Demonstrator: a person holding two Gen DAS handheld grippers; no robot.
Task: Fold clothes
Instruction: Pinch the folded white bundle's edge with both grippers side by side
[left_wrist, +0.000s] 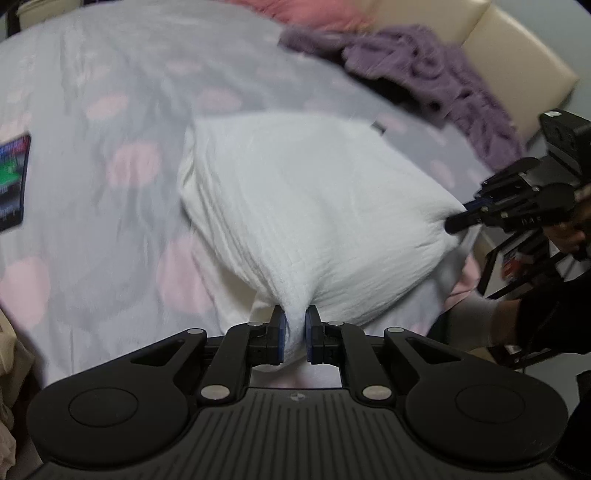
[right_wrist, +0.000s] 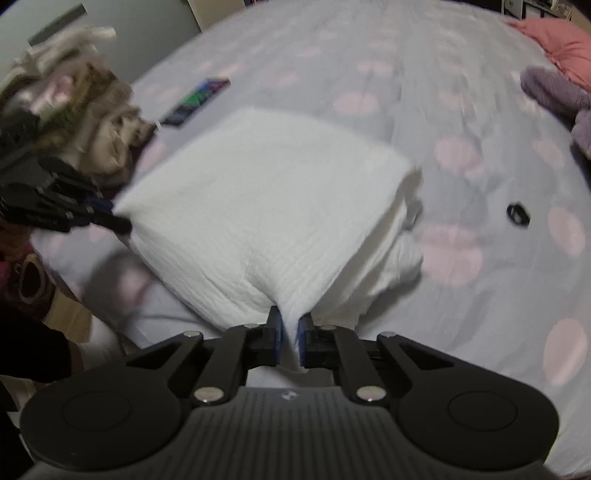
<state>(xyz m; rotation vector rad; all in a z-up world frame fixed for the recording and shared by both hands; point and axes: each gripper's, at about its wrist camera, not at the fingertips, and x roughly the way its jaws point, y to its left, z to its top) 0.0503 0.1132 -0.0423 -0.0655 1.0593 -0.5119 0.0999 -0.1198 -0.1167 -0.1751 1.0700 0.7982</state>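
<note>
White garment (left_wrist: 314, 206) pinched both grippers; no legible txt.

The folded cloth (left_wrist: 314, 206) lies on the bed (left_wrist: 110, 92) before me, my left gripper (left_wrist: 294, 334) at its near corner and my right gripper (left_wrist: 456, 221) at the corner to its right. Behind it lie heaped garments (left_wrist: 424, 70); a flat card (left_wrist: 13, 182) lies on the bed well to its left.

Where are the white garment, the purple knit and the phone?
white garment (left_wrist: 314, 206), left wrist view, middle of its top face
purple knit (left_wrist: 424, 66), left wrist view, centre of the heap
phone (right_wrist: 195, 101), right wrist view, its lit screen
</note>
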